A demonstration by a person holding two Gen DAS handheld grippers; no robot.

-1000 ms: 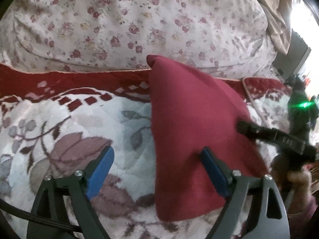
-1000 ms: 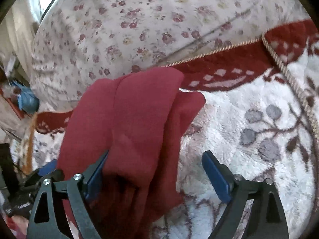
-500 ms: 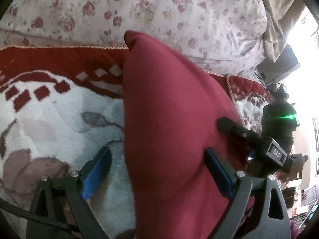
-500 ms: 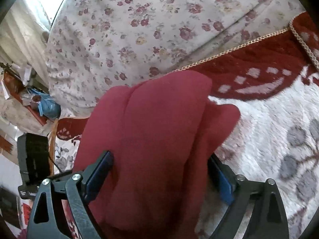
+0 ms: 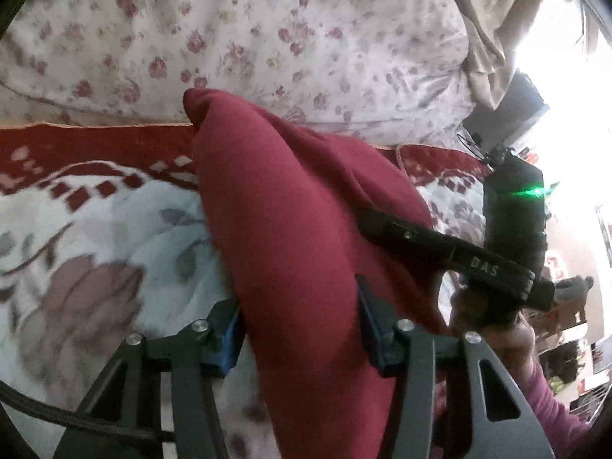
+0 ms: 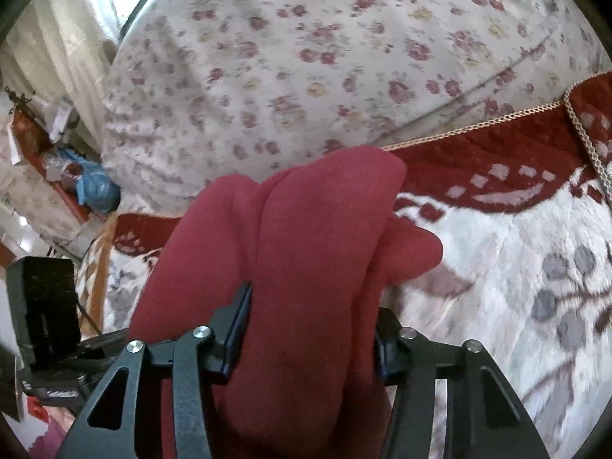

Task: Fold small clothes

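Observation:
A folded dark red garment (image 5: 290, 229) is held up off the patterned blanket (image 5: 95, 237). My left gripper (image 5: 298, 329) is shut on its thick folded edge, cloth bulging between the blue pads. My right gripper (image 6: 310, 325) is shut on the same red garment (image 6: 313, 237) from the other side. The right gripper's black finger (image 5: 440, 244) shows in the left wrist view, pressed against the cloth's right side. The left gripper's body (image 6: 42, 306) shows at the lower left of the right wrist view.
A white floral duvet (image 5: 248, 38) is heaped behind the blanket, also in the right wrist view (image 6: 344, 57). The blanket has a red border with gold cord (image 6: 497, 157). Clutter and a blue bag (image 6: 95, 191) lie beyond the bed's left side.
Both grippers were open around the red garment and have closed on it. The garment now stands lifted and bunched between the pads.

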